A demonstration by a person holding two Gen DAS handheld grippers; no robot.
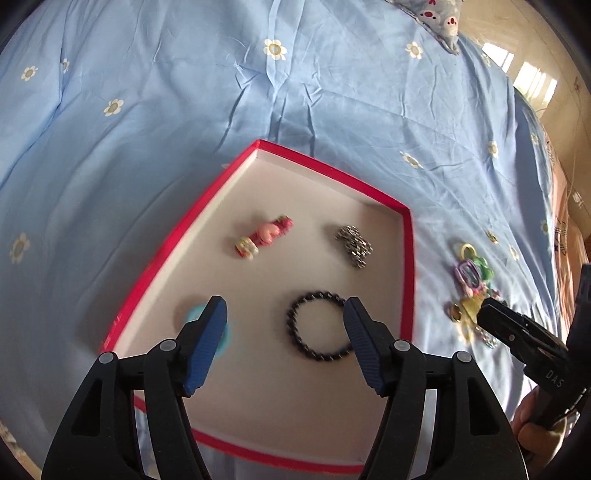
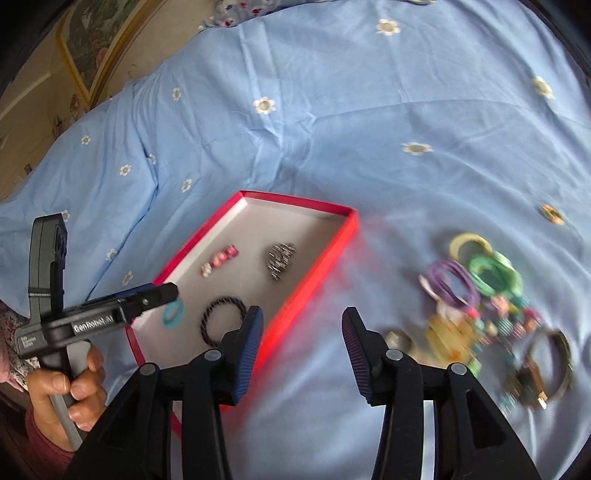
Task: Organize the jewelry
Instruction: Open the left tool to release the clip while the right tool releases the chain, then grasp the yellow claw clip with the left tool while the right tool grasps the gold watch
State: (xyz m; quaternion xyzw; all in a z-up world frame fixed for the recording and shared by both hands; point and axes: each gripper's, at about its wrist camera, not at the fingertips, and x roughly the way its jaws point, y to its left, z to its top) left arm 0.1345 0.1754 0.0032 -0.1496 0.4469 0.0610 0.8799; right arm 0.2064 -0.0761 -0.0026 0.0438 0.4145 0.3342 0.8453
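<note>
A red tray [image 1: 325, 162] with a white floor lies on a blue bedspread. In it are a pink charm piece [image 1: 264, 236], a silver chain bracelet [image 1: 354, 240], a black bead bracelet [image 1: 320, 325] and a teal ring [image 1: 194, 315]. My left gripper [image 1: 286, 314] is open above the tray's near part, empty. My right gripper [image 2: 303, 325] is open and empty above the bedspread between the tray [image 2: 343, 236] and a pile of loose jewelry [image 2: 487, 310]. The pile holds purple, green and yellow rings, beads and a dark bangle. The left gripper also shows in the right wrist view [image 2: 162, 295].
The blue flowered bedspread [image 1: 184, 92] covers the bed. A patterned pillow [image 1: 443, 18] lies at the far end. A small loose piece [image 2: 552, 214] lies apart on the right. The jewelry pile shows right of the tray in the left wrist view [image 1: 471, 284].
</note>
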